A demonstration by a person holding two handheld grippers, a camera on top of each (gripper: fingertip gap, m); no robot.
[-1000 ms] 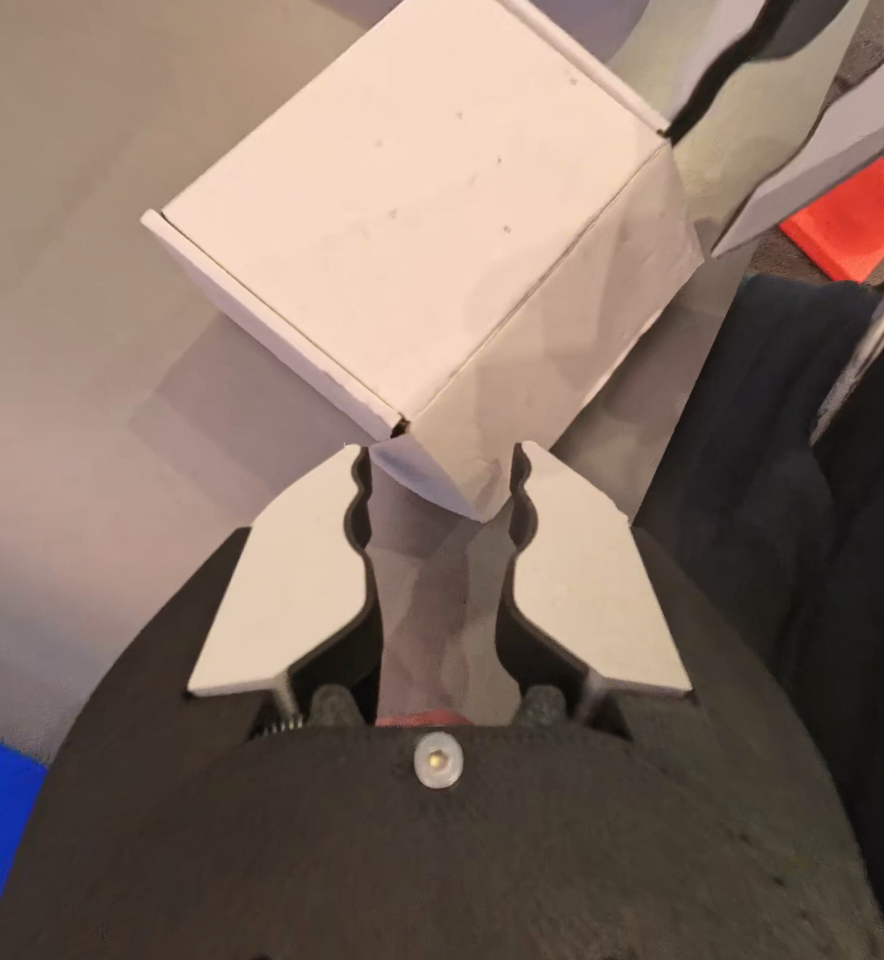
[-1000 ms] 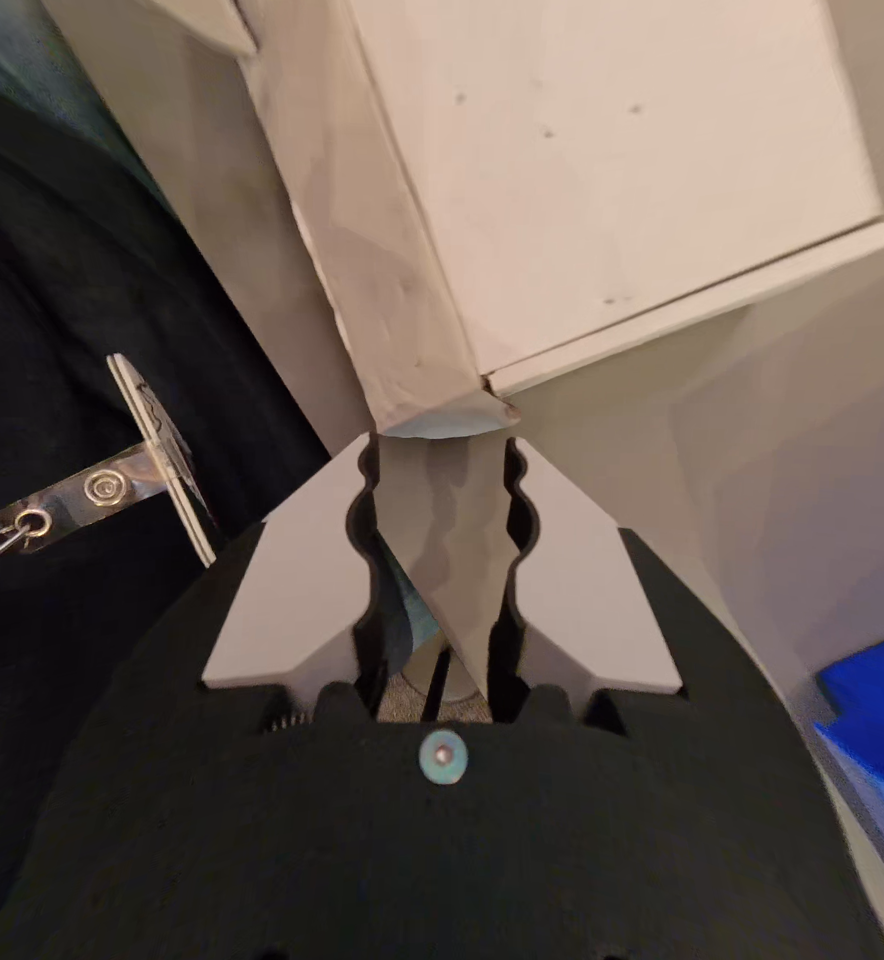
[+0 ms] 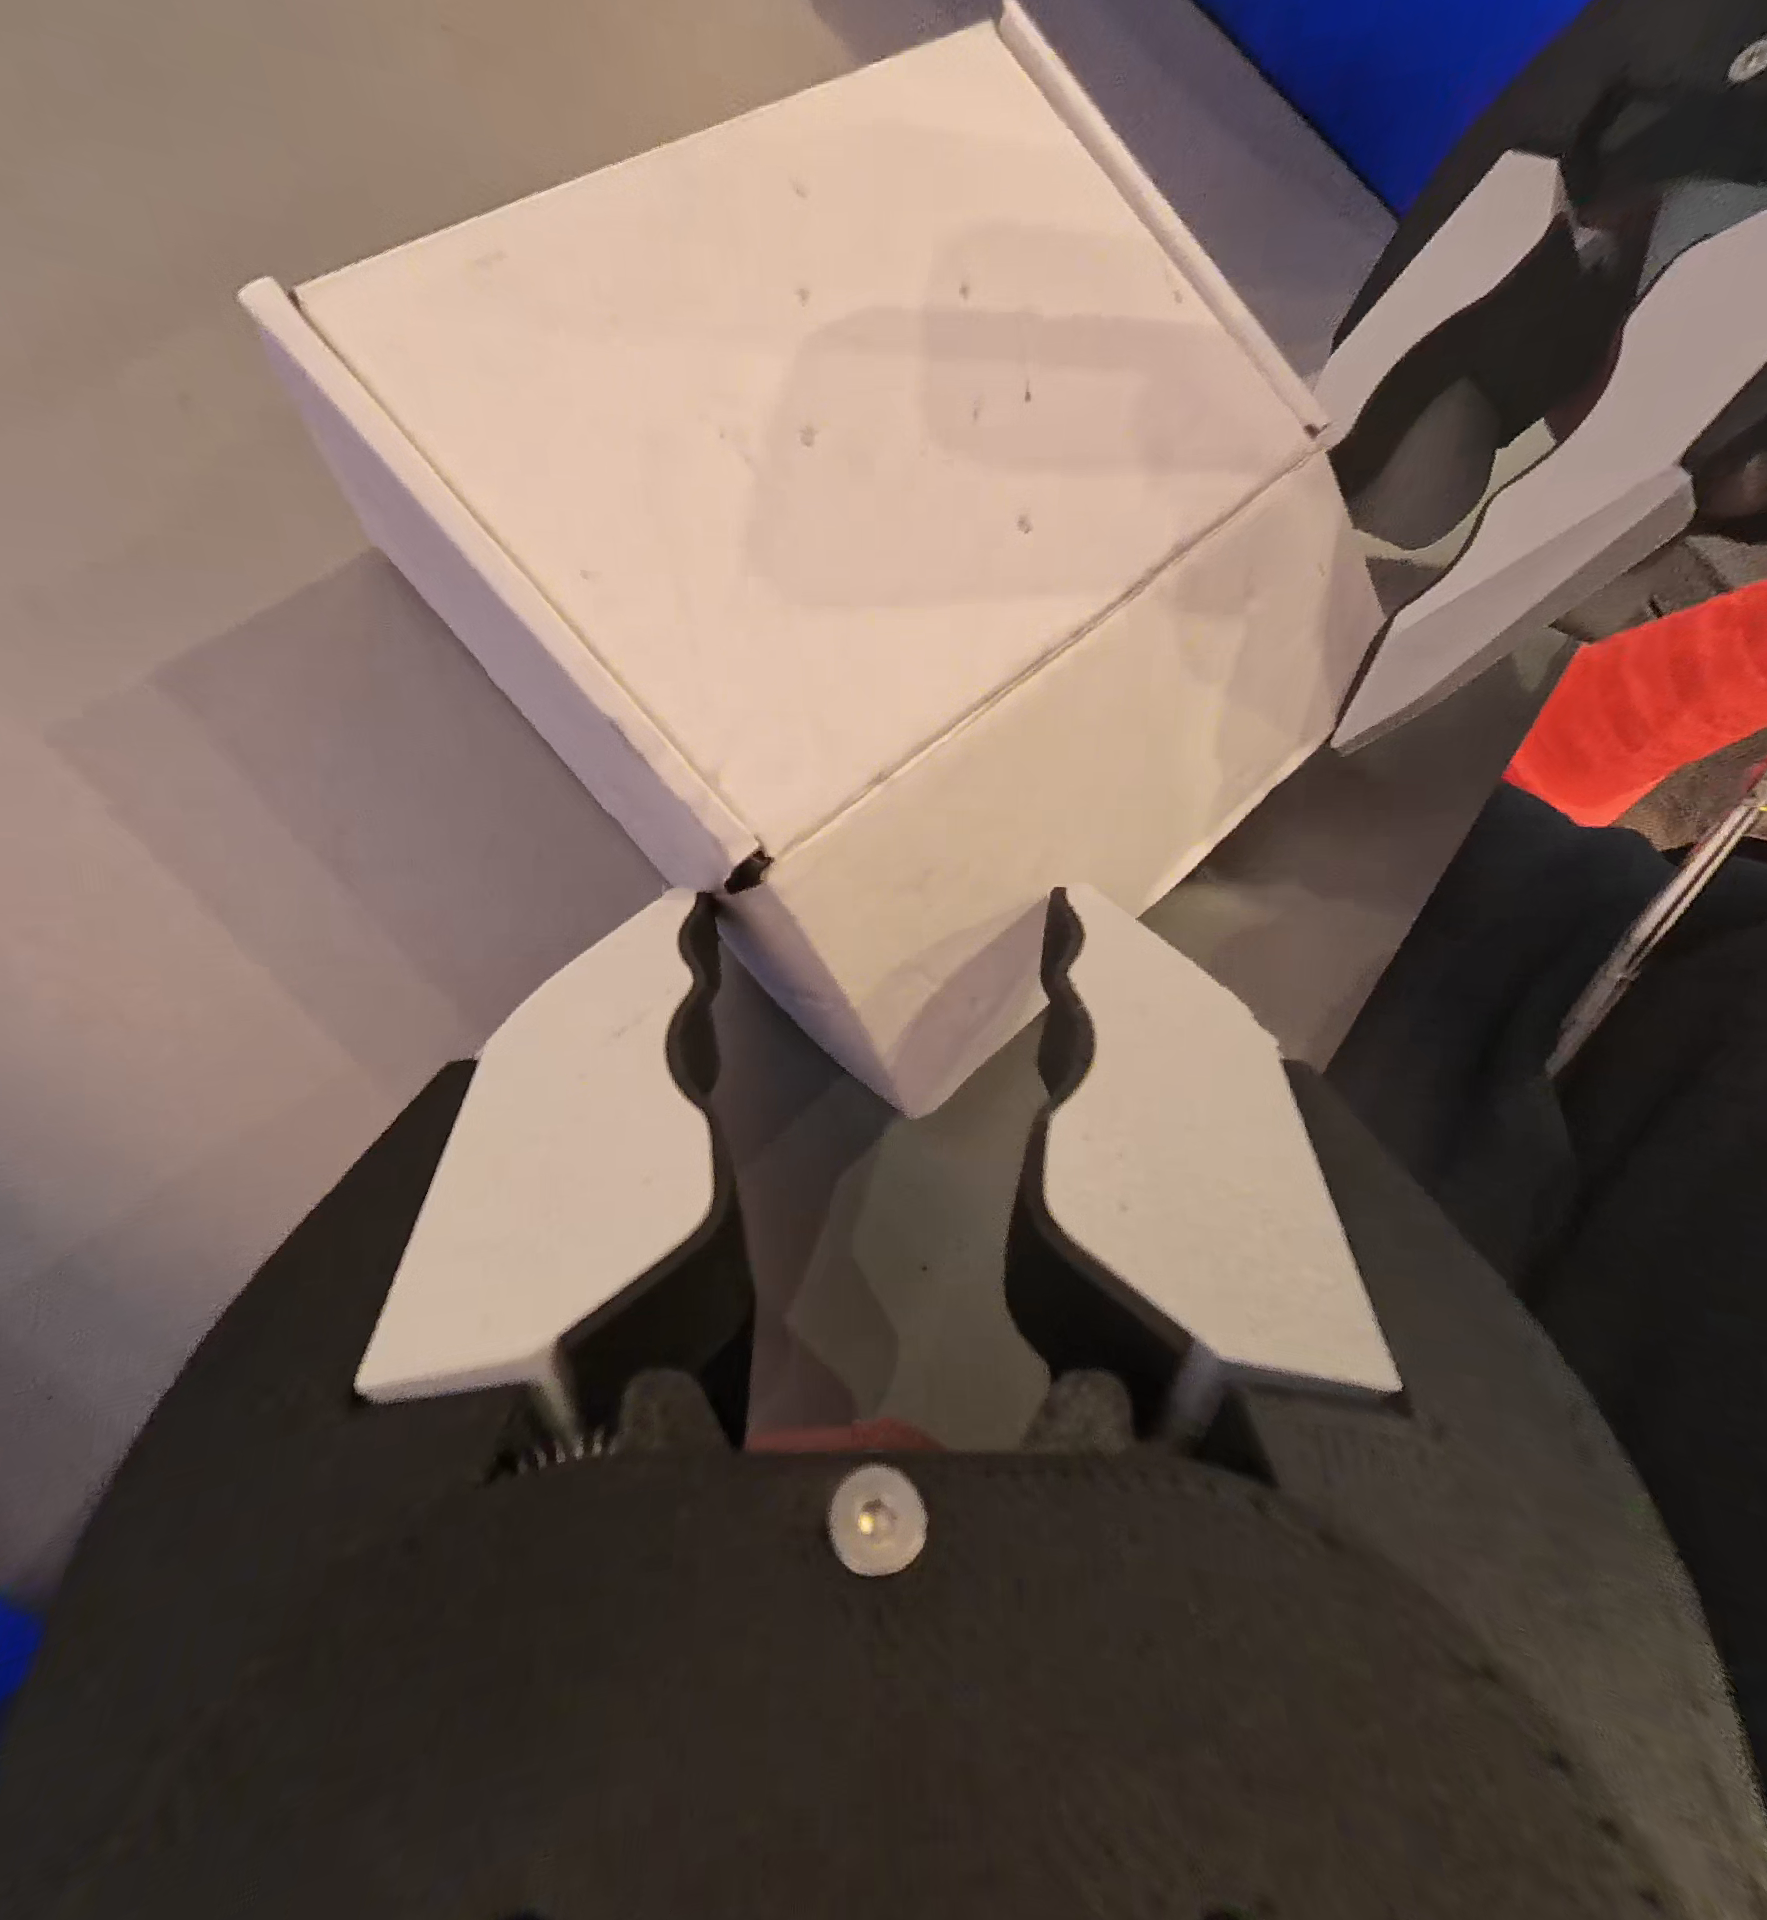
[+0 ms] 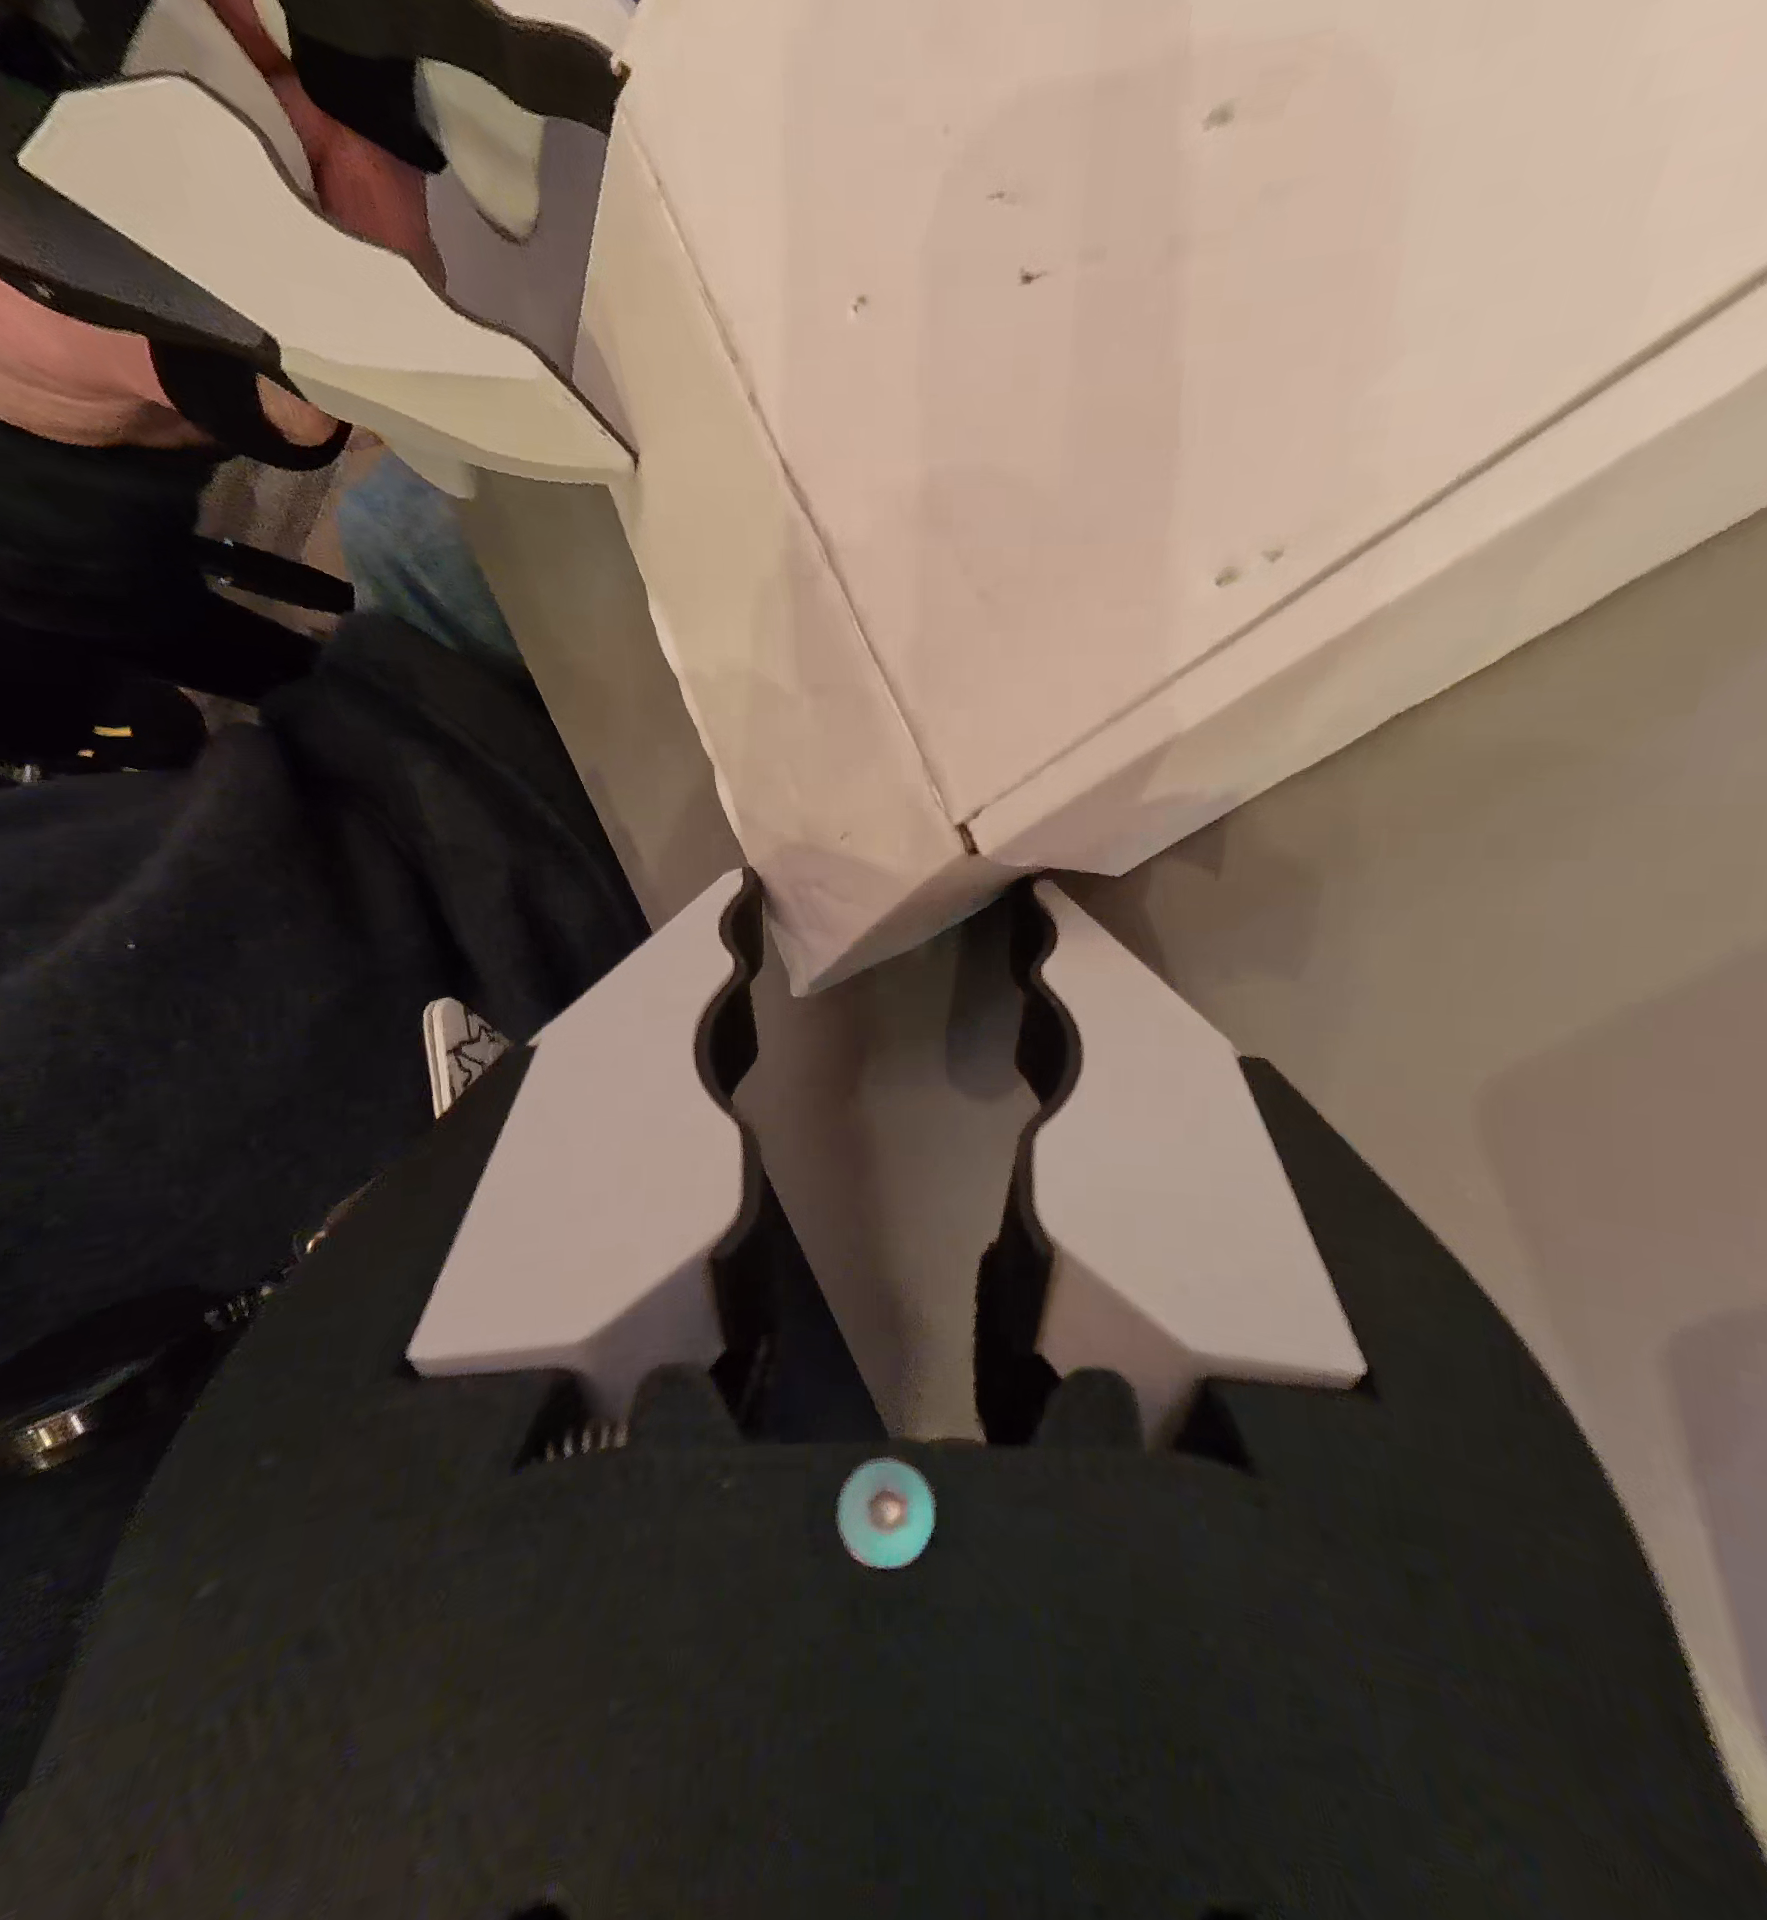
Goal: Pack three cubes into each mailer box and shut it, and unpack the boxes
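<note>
mailer box: matt white cardboard, pitted | left tongs: smooth grey plastic | table: matt grey

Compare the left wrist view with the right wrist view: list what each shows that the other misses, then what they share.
Left wrist view only: a red object at the right edge, blue patches at the top and lower left, and the whole lid of the box.

Right wrist view only: a person's hand behind the left gripper, and dark clothing at the left.

Both: the closed white mailer box on the grey table, with the left gripper and the right gripper open at opposite near corners.
</note>
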